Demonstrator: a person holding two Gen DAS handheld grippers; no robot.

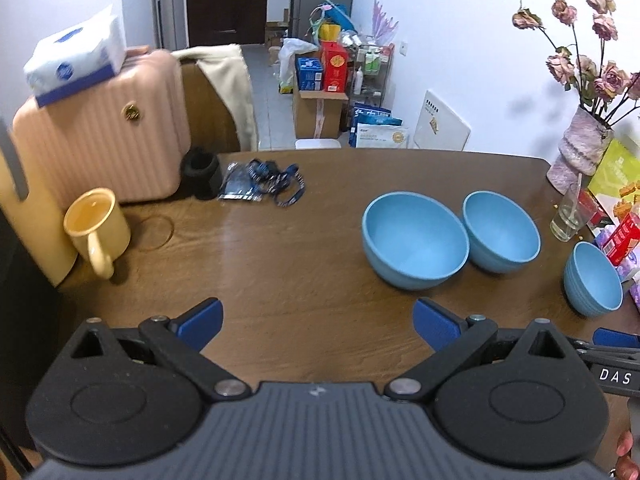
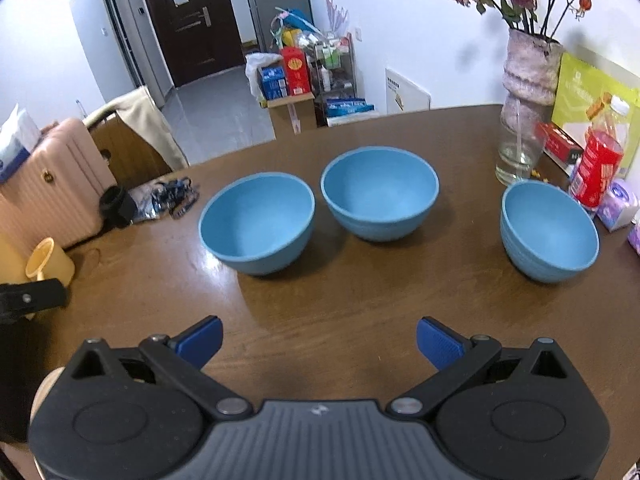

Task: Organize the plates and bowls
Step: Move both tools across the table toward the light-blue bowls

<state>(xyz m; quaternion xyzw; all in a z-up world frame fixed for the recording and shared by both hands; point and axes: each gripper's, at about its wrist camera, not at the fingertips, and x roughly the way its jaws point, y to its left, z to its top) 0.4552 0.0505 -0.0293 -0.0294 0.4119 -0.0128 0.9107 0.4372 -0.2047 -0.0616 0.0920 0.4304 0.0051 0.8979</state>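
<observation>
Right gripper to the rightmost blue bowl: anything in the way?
Nothing visible. The right gripper is open over bare table, with clear wood up to the rightmost blue bowl. The glass and red-labelled bottle stand behind the bowl, not in the approach.

Even indoor light leaves soft glare on my table (image 2: 340, 312), fisheye bending its edges, the left view's left side motion-blurred.

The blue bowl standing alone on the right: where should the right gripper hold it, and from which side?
Probably the near rim of the lone bowl: it stands upright and empty. Bring the open right gripper down from above, one finger inside, one outside the thin wall.
</observation>
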